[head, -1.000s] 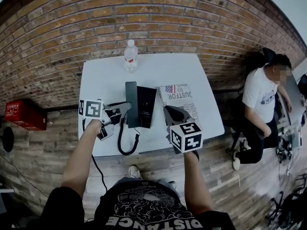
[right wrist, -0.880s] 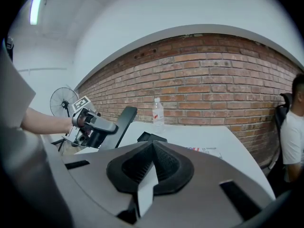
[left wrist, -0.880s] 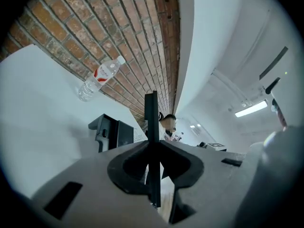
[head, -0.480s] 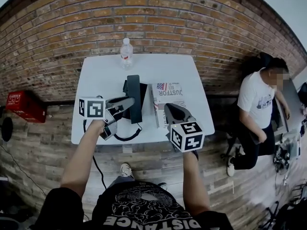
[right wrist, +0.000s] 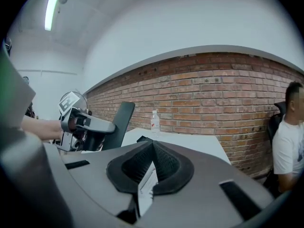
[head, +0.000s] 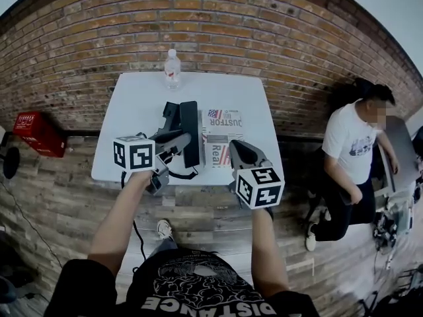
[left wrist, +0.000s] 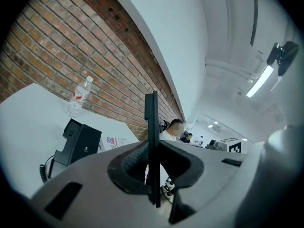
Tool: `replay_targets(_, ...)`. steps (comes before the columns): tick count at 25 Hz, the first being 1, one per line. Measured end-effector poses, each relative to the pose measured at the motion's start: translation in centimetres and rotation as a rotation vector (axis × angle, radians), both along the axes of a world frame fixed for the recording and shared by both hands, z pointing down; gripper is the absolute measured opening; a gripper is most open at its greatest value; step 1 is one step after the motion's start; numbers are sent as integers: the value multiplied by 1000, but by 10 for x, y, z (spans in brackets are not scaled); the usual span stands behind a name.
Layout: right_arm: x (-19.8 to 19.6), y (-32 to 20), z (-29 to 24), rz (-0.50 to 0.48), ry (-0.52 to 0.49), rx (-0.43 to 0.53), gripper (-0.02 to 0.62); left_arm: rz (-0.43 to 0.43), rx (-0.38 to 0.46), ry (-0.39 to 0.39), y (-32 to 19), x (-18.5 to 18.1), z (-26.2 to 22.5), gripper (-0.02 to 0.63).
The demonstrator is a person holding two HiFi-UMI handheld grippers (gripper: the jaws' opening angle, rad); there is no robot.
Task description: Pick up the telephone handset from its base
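Observation:
The black telephone handset [head: 190, 132] is lifted clear of its black base [head: 170, 114], which stands on the white table [head: 132, 111]. My left gripper [head: 180, 140] is shut on the handset's lower part, and the coiled cord [head: 180, 174] hangs below it. In the left gripper view the handset [left wrist: 152, 127] stands edge-on between the pads, with the base [left wrist: 78, 141] to the left. My right gripper [head: 239, 153] hovers over the table's near edge, shut and holding nothing. The right gripper view shows the handset [right wrist: 118, 125] in the left gripper [right wrist: 90, 125].
A printed magazine [head: 221, 137] lies right of the base. A water bottle [head: 172, 68] stands at the table's far edge by the brick wall. A person [head: 353, 154] sits to the right. A red box [head: 32, 132] is on the floor at left.
The left gripper has lifted the handset off the base and drawn it up and toward me. The right gripper rose too. The table now looks farther away.

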State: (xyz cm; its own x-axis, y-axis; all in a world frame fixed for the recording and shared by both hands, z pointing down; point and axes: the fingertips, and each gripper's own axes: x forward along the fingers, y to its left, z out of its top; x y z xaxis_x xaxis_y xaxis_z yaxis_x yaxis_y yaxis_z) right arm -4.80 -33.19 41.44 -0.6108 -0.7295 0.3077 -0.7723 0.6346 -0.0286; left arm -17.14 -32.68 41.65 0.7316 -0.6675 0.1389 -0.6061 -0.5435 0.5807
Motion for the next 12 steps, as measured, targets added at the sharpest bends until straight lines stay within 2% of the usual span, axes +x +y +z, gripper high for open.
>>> replay_targets(12, 32, 28, -14, 2, 18, 62, 0, -165, 97, -130, 38, 31, -14, 72)
